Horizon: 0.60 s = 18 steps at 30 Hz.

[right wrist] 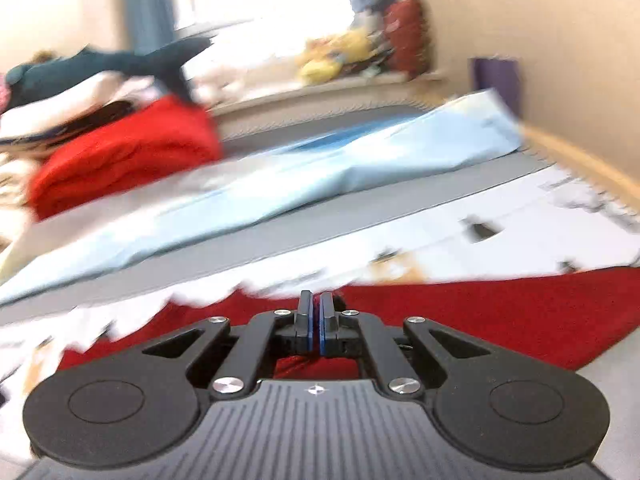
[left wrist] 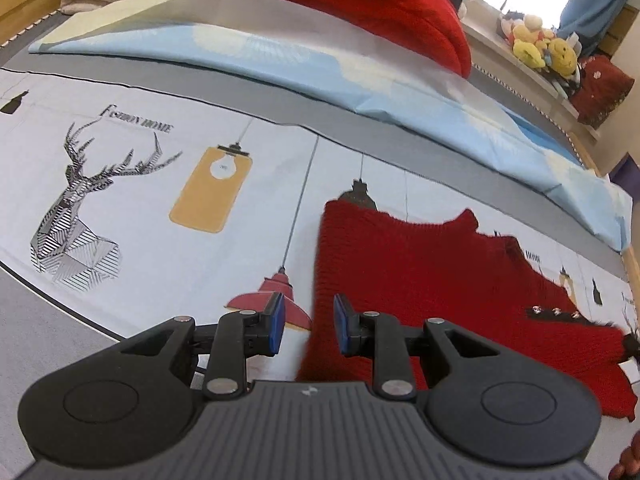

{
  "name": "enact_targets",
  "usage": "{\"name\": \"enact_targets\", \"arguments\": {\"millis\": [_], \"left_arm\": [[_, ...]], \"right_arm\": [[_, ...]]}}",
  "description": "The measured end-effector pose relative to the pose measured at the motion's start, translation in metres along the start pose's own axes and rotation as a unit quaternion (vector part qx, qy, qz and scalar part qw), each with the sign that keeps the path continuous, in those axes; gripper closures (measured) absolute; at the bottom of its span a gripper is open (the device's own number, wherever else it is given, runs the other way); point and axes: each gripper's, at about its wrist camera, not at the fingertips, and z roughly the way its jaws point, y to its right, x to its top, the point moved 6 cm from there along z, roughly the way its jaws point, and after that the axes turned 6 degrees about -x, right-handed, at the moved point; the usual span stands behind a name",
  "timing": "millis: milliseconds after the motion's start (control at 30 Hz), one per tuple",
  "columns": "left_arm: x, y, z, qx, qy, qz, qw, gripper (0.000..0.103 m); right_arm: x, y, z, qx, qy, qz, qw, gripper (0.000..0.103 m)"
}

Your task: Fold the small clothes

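Two grippers are in my views, and one small red knitted garment (left wrist: pixel 420 276) is what I am working on. It lies flat on the printed sheet (left wrist: pixel 160 216), and I take that garment as my landmark for everything else.

My left gripper (left wrist: pixel 309 326) hovers at the garment's left edge with its blue-padded fingers (left wrist: pixel 277 322) apart; the edge of the knit shows in the gap between them, but I see no pad pressing on it. My right gripper (right wrist: pixel 316 322) has its two fingers together, and a sliver of red knit (right wrist: pixel 480 312) shows pinched between the pads, so I read it as clamped on the garment; that view is badly blurred.

On the sheet to the left of the garment I count one deer's head print (left wrist: pixel 86 200), one yellow lamp print (left wrist: pixel 212 190) and one red lamp print (left wrist: pixel 276 300), the last just beside the garment's edge. A black lamp print (left wrist: pixel 360 192) peeks out at the garment's upper left corner. Beyond the garment lies one long pale blue pillow (left wrist: pixel 280 64), and behind that one big folded red knit (left wrist: pixel 380 4). Far off to the garment's upper right, a cluster of yellow plush toys (left wrist: pixel 540 44) sits on the window ledge; I cannot count them.
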Motion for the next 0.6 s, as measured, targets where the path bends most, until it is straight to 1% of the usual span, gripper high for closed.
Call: {"name": "enact_targets", "arguments": {"millis": [67, 100, 167, 200, 233, 300, 333, 367, 400, 433, 467, 500, 567, 600], "left_arm": [[-0.005, 0.006, 0.006, -0.003, -0.009, 0.008, 0.9999, 0.075], [-0.007, 0.009, 0.009, -0.005, -0.014, 0.012, 0.9998, 0.075], [-0.014, 0.015, 0.017, -0.012, -0.025, 0.017, 0.9995, 0.075], [-0.017, 0.018, 0.021, -0.018, -0.031, 0.019, 0.9992, 0.075], [-0.02, 0.021, 0.026, -0.023, -0.037, 0.021, 0.9988, 0.075], [-0.029, 0.023, 0.037, -0.025, -0.05, 0.025, 0.9981, 0.075], [-0.034, 0.023, 0.045, -0.019, -0.062, 0.031, 0.9974, 0.075], [-0.04, 0.022, 0.052, -0.01, -0.072, 0.035, 0.9967, 0.075], [-0.046, 0.02, 0.058, 0.001, -0.083, 0.04, 0.9957, 0.075], [-0.051, 0.018, 0.062, 0.008, -0.089, 0.043, 0.9951, 0.069], [-0.053, 0.018, 0.063, 0.012, -0.089, 0.044, 0.995, 0.068], [-0.052, 0.02, 0.061, 0.015, -0.086, 0.045, 0.9951, 0.068], [-0.048, 0.025, 0.053, 0.014, -0.073, 0.053, 0.9958, 0.069], [-0.045, 0.028, 0.05, 0.005, -0.065, 0.055, 0.9964, 0.069]], "right_arm": [[-0.011, 0.019, 0.028, -0.023, -0.062, 0.007, 0.998, 0.1], [-0.017, 0.029, 0.039, -0.035, -0.086, 0.016, 0.996, 0.1], [-0.022, 0.047, 0.045, -0.056, -0.093, 0.043, 0.993, 0.095], [-0.022, 0.048, 0.046, -0.052, -0.093, 0.047, 0.993, 0.095], [-0.021, 0.05, 0.047, -0.039, -0.094, 0.055, 0.993, 0.093], [-0.023, 0.049, 0.05, -0.012, -0.101, 0.074, 0.992, 0.08], [-0.024, 0.048, 0.054, 0.004, -0.114, 0.08, 0.99, 0.078], [-0.029, 0.045, 0.061, 0.02, -0.132, 0.086, 0.987, 0.072], [-0.036, 0.045, 0.067, 0.037, -0.162, 0.089, 0.982, 0.066], [-0.045, 0.045, 0.073, 0.044, -0.192, 0.089, 0.976, 0.065], [-0.054, 0.048, 0.077, 0.034, -0.213, 0.086, 0.973, 0.065], [-0.06, 0.051, 0.081, 0.016, -0.228, 0.075, 0.97, 0.065], [-0.058, 0.055, 0.081, -0.001, -0.222, 0.067, 0.973, 0.064], [-0.054, 0.055, 0.081, 0.001, -0.217, 0.066, 0.974, 0.064]]}}
